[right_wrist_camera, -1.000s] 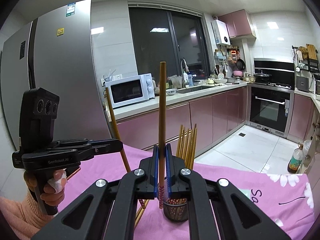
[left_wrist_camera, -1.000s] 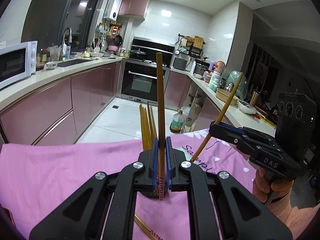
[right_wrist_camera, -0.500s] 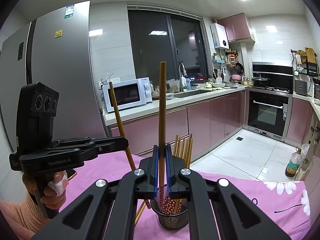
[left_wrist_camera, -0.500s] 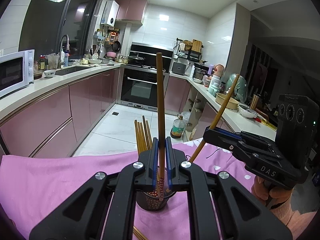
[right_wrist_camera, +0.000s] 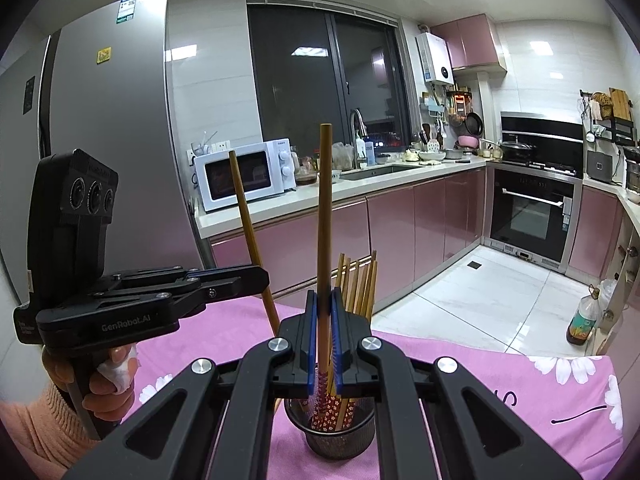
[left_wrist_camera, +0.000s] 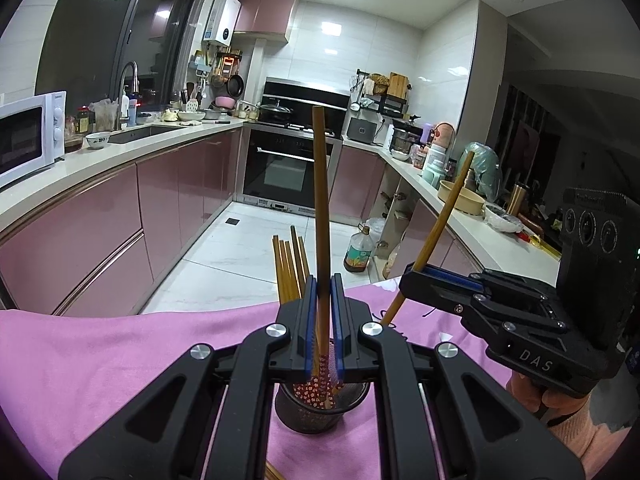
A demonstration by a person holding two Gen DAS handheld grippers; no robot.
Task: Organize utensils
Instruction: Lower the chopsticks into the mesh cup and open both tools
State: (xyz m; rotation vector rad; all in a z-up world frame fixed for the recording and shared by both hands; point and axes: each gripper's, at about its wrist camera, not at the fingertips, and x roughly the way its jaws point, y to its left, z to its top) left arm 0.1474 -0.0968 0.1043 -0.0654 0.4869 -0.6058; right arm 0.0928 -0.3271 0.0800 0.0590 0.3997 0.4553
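A dark mesh utensil cup (left_wrist_camera: pixel 320 408) (right_wrist_camera: pixel 332 436) stands on the pink tablecloth (left_wrist_camera: pixel 120 360) with several wooden chopsticks (left_wrist_camera: pixel 290 268) (right_wrist_camera: pixel 360 280) upright in it. My left gripper (left_wrist_camera: pixel 321 320) is shut on one chopstick (left_wrist_camera: pixel 320 208), held upright with its patterned tip in the cup's mouth. My right gripper (right_wrist_camera: pixel 323 332) is shut on another chopstick (right_wrist_camera: pixel 325 208), also upright over the cup. Each gripper shows in the other's view, the right one (left_wrist_camera: pixel 416 280) and the left one (right_wrist_camera: pixel 256 276), with its chopstick slanting.
A loose chopstick (left_wrist_camera: pixel 276 472) lies on the cloth near me. Kitchen counters, a microwave (right_wrist_camera: pixel 244 172), oven (left_wrist_camera: pixel 288 172) and fridge (right_wrist_camera: pixel 100 140) stand beyond the table edge. An oil bottle (left_wrist_camera: pixel 358 250) sits on the floor.
Both grippers have risen and pulled back, so the cup shows more fully below the jaws. The two held chopsticks now have their tips at the cup's mouth.
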